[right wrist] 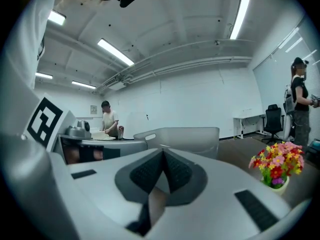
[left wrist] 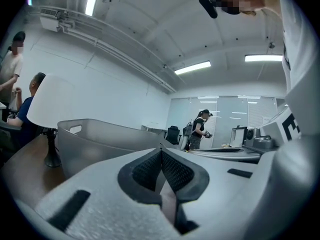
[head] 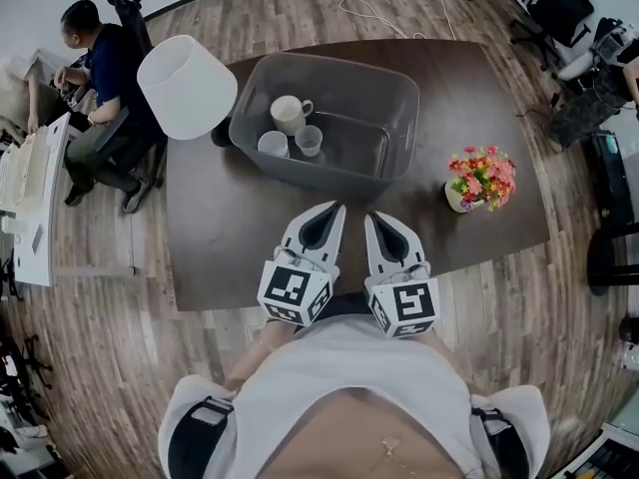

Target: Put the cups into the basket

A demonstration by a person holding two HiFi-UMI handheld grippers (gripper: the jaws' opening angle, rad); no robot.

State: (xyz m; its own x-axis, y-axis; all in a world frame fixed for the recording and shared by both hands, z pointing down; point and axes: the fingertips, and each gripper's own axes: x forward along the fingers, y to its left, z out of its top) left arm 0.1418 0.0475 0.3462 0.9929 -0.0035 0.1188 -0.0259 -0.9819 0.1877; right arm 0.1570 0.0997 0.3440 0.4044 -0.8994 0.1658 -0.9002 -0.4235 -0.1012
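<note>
- I held both tools low over the near edge of the dark table (head: 215,242), side by side and close to my body. Both pointed across the table toward the basket.
- The left tongs (head: 333,211) were closed. Its own view showed the ribbed pads meeting at the tip with nothing between them.
- The right tongs (head: 374,220) were closed as well, the pads together and empty.
- The two tongs sat near each other without touching, and each marker cube faced up toward my head camera.
- The grey plastic basket (head: 399,118) stood on the far middle of the table, beyond the tongs and apart from both.
- All three cups were inside the basket, at its left end.
- The white mug (head: 289,114) stood upright and farthest from me, its handle turned to the right.
- A smaller white cup (head: 273,145) and a clear cup (head: 309,140) stood upright just in front of the mug, side by side.
- A lamp (head: 187,86) with a white shade stood on the table just left of the basket.
- A pot of flowers (head: 479,180) sat on the right part of the table, well apart from the basket.
- Beyond the table's left end, a person (head: 105,88) sat in an office chair on the wooden floor (head: 120,367).
</note>
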